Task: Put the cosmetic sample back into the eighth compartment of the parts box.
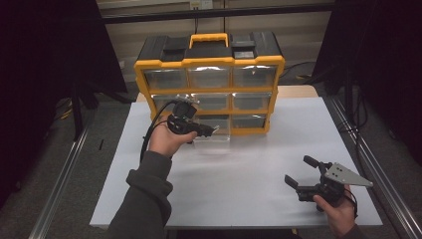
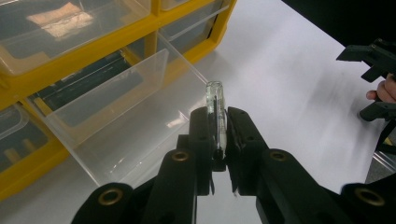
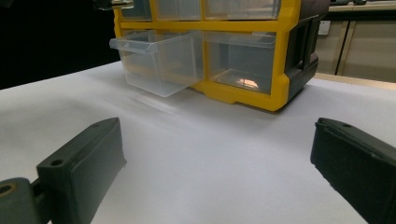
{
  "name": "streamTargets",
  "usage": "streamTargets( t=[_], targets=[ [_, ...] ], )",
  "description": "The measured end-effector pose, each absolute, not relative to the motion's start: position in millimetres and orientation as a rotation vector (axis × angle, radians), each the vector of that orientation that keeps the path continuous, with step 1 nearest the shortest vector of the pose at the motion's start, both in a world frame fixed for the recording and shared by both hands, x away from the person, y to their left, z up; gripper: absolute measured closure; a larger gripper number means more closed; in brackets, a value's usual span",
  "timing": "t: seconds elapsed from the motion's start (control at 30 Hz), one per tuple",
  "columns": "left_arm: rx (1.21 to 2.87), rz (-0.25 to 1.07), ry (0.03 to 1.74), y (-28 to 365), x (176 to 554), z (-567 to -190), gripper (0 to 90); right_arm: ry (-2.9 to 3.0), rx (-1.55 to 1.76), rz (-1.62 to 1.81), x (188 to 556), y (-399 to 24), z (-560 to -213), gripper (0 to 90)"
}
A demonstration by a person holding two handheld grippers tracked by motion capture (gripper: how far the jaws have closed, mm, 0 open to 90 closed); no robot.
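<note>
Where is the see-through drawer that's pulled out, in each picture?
High view: the pulled-out drawer sits mid-frame, at the bottom row of the yellow organizer, by the left gripper.
Left gripper view: the drawer spreads across the left centre, beyond the jaws.
Right gripper view: the drawer sticks out at upper left.
Shared landmark: the organizer's yellow frame.

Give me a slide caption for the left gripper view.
Left gripper clamps a small clear vial above the pulled-out clear drawer.
</note>
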State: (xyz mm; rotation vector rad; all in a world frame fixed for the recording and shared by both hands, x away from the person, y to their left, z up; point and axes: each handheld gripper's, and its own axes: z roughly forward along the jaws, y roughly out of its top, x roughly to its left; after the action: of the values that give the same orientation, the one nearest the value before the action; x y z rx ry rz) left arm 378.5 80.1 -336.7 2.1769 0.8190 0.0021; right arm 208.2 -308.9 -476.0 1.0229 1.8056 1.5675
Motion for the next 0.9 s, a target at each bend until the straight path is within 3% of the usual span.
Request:
streamTargets(
  t=[0.9],
  targets=[
    [2.169, 0.053, 0.861, 79.3, 390.8, -340.7, 81.2, 1.806, 1.03, 1.576, 208.3, -309.4, -476.5, 1.9]
  ],
)
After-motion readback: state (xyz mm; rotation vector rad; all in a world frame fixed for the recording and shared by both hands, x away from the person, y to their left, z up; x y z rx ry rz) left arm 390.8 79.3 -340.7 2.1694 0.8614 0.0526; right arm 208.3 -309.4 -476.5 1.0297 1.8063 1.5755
